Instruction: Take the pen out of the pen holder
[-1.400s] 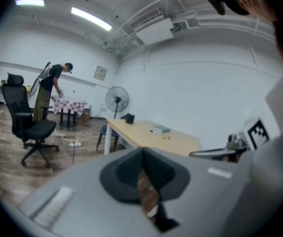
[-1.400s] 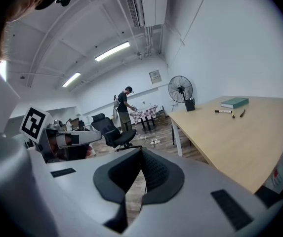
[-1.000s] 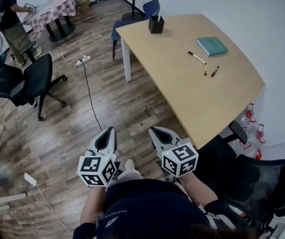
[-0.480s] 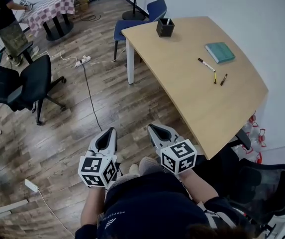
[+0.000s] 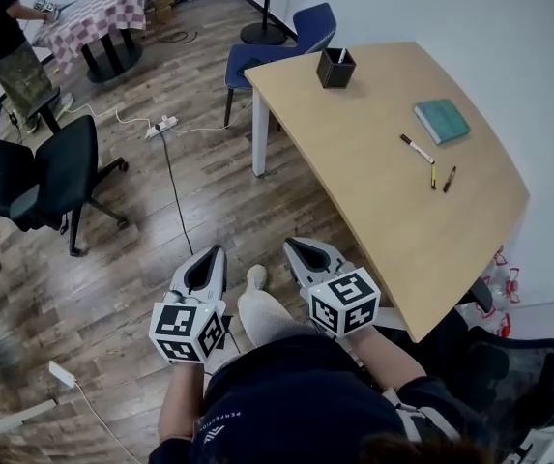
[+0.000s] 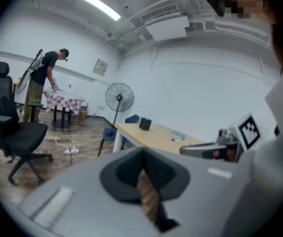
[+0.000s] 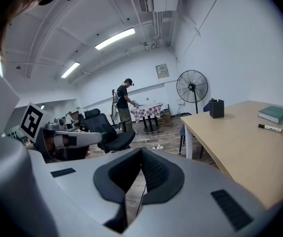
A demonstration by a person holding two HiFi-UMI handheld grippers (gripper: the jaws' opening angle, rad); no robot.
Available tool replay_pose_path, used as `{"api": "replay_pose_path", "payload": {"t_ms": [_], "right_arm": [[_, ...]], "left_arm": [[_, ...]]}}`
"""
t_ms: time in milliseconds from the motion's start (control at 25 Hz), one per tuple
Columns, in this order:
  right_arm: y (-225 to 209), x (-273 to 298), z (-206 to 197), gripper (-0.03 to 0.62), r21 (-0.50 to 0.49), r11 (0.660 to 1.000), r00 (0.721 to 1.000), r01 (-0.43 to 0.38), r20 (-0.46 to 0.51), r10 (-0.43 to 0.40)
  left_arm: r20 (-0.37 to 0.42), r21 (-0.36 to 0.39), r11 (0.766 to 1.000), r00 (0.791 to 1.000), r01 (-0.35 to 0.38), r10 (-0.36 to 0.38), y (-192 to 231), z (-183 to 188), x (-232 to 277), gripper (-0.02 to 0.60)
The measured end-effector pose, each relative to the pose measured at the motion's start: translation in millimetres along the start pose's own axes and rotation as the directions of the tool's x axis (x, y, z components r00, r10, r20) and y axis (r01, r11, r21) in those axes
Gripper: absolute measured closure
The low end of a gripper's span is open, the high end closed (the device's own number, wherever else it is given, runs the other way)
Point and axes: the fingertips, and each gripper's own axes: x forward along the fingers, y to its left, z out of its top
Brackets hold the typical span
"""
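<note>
Closer now, pen holder [image 5: 335, 68] on table [image 5: 383, 187]; left claw [image 5: 214, 252] and right claw [image 5: 292, 246] closed, empty.

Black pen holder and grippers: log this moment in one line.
left gripper: jaws shut, empty | right gripper: jaws shut, empty | black square pen holder: far corner of light wooden table, white pen inside, untouched

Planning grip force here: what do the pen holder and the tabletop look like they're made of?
Pen holder: matte black and boxy, probably plastic or metal mesh; too small to tell which.
Tabletop: pale wood-look surface, smooth and even-toned with faint sheen, likely laminate rather than solid wood.
</note>
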Motion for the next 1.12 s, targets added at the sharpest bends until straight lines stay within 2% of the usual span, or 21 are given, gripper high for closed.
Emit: {"api": "replay_pose_path", "payload": {"t_ms": [280,600,840,960,1120], "right_arm": [[-34,70,39,0.591,0.006,1.000,1.000,-0.025,0.006,0.025],[-78,127,76,0.591,0.038,0.999,1.000,-0.013,0.005,0.013],[-120,147,96,0.591,0.074,0.997,0.999,0.034,0.020,-0.036],[-137,156,105,0.591,0.084,0.995,0.998,0.058,0.033,-0.061],[-157,157,114,0.591,0.096,0.991,0.993,0.097,0.052,-0.102]], "left_arm": [[-0.015,0.037,0.999,1.000,0.025,-0.024,39,41,61,0.577],[-0.054,0.106,0.994,0.998,0.034,-0.029,75,74,136,0.577],[-0.079,0.107,0.991,0.994,0.081,-0.072,83,91,185,0.577],[-0.064,0.084,0.990,0.992,0.112,-0.107,85,102,206,0.577],[-0.057,0.089,0.986,0.989,0.139,-0.135,84,107,230,0.577]]}}
